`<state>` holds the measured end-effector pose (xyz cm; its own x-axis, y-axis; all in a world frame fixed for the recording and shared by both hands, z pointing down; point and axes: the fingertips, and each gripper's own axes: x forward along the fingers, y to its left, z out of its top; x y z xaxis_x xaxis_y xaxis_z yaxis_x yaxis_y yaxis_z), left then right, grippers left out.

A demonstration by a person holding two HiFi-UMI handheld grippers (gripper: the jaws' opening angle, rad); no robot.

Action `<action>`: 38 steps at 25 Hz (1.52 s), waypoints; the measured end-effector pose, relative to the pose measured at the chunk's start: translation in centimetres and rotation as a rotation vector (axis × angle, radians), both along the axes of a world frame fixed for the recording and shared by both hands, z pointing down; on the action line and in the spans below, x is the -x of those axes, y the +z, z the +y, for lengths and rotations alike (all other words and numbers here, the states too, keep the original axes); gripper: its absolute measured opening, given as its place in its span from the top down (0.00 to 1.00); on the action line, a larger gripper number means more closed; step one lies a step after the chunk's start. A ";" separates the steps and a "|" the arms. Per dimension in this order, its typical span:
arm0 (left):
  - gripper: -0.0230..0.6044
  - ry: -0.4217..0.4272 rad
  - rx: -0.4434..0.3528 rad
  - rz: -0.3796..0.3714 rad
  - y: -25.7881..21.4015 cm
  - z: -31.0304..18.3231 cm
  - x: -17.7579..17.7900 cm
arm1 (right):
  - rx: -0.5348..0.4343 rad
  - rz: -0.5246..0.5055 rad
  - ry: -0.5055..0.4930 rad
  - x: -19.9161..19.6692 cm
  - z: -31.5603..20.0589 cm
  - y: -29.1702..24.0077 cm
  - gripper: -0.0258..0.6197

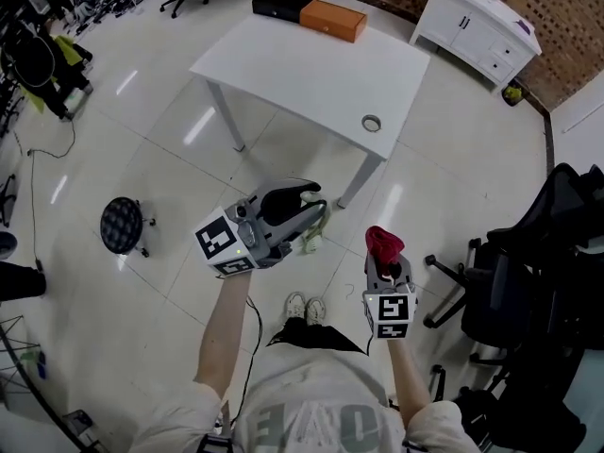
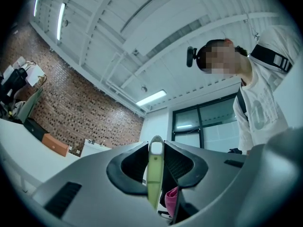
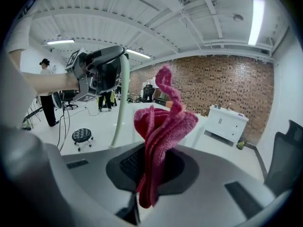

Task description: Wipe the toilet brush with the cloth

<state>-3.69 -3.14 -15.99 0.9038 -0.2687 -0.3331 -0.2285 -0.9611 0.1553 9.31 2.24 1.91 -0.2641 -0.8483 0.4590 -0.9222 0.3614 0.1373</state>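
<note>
My left gripper view shows only the handle end of the toilet brush (image 2: 154, 183), clamped in my left claw (image 2: 156, 157). The right gripper view shows its shaft, left of the cloth (image 3: 163, 122) that my right claw (image 3: 151, 167) pinches.

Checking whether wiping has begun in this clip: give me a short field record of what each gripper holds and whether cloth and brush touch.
left gripper: shut on the pale green handle of the toilet brush
right gripper: shut on a bunched pink cloth that sticks up out of the jaws
contact: cloth and toilet brush apart, side by side in front of the person
wiping: not yet begun
setting: person standing on a light floor; white table ahead with an orange box and a black box
</note>
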 end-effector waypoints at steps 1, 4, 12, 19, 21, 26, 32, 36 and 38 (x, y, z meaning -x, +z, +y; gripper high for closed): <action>0.79 0.015 -0.007 -0.005 0.6 -0.4 -0.1 | 0.006 -0.003 -0.011 0.0 -0.5 0.9 0.91; 0.79 0.084 -0.049 -0.006 4.1 -1.7 -0.8 | 0.020 -0.035 -0.027 -0.4 -2.3 5.3 0.91; 0.79 0.179 -0.105 0.007 32.8 -5.3 -3.4 | -0.067 -0.128 -0.011 -1.8 -9.3 34.0 0.91; 0.79 0.222 -0.132 0.030 55.5 -7.7 -4.5 | -0.200 -0.196 0.052 -3.5 -14.6 52.7 0.91; 0.79 0.214 -0.136 0.006 58.9 -8.2 -5.0 | -0.211 -0.178 0.041 -3.8 -14.9 54.8 0.91; 0.79 0.180 -0.047 0.021 63.9 -10.2 -5.0 | -0.153 -0.147 0.027 -4.2 -14.1 57.8 0.91; 0.79 0.197 -0.024 -0.058 68.4 -10.9 -5.8 | -0.141 -0.153 0.043 -4.5 -13.6 59.8 0.91; 0.79 0.185 0.048 -0.046 70.4 -11.4 -5.7 | -0.125 -0.162 0.045 -4.2 -13.5 60.7 0.91; 0.79 0.139 0.074 -0.021 70.2 -11.9 -5.6 | -0.121 -0.171 0.045 -4.2 -13.5 60.9 0.91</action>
